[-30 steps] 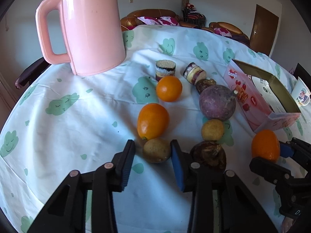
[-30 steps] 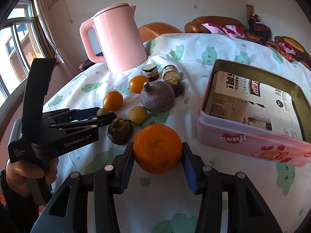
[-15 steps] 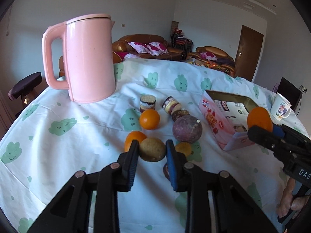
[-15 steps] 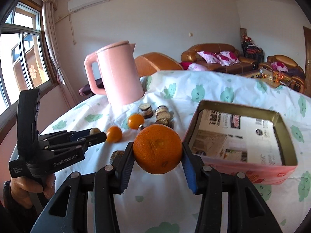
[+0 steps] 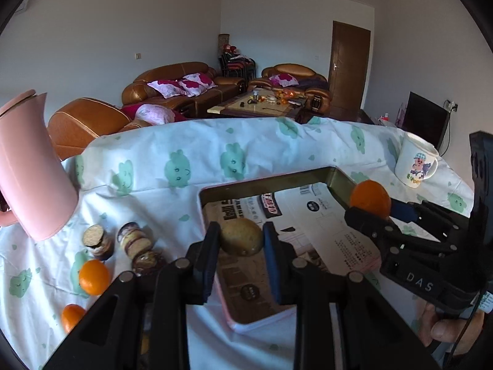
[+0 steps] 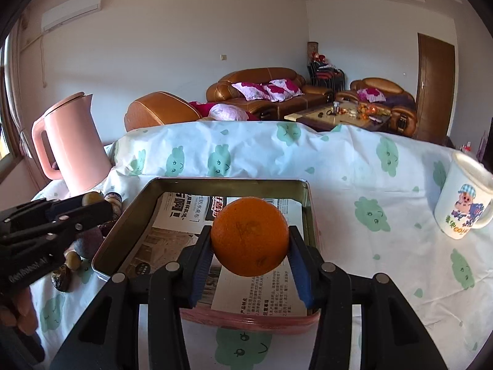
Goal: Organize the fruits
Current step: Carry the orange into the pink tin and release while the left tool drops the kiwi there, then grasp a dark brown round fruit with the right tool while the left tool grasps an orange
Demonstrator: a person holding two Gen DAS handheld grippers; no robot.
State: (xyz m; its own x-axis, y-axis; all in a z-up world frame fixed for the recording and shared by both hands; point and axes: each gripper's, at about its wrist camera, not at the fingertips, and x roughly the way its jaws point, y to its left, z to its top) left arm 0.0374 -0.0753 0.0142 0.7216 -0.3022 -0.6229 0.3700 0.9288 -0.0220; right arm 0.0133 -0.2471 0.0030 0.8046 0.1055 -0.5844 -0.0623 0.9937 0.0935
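My left gripper (image 5: 242, 242) is shut on a small brown-yellow fruit (image 5: 242, 236) and holds it over the left part of the pink tin box (image 5: 212, 212), which is lined with newspaper. My right gripper (image 6: 250, 240) is shut on a large orange (image 6: 250, 236) and holds it above the same box (image 6: 123, 222), near its front right. The orange also shows in the left wrist view (image 5: 369, 199). Two small oranges (image 5: 94, 277) lie on the cloth left of the box.
A pink kettle (image 6: 69, 151) stands at the left. Small jars (image 5: 98, 242) and dark fruits (image 6: 89, 242) lie beside the box's left wall. A white cartoon mug (image 6: 465, 203) stands at the right. The table has a white cloth with green clouds.
Both grippers lifted their fruits from the table and moved over the box. The left gripper swung right from the fruit cluster; the right one advanced above the box.
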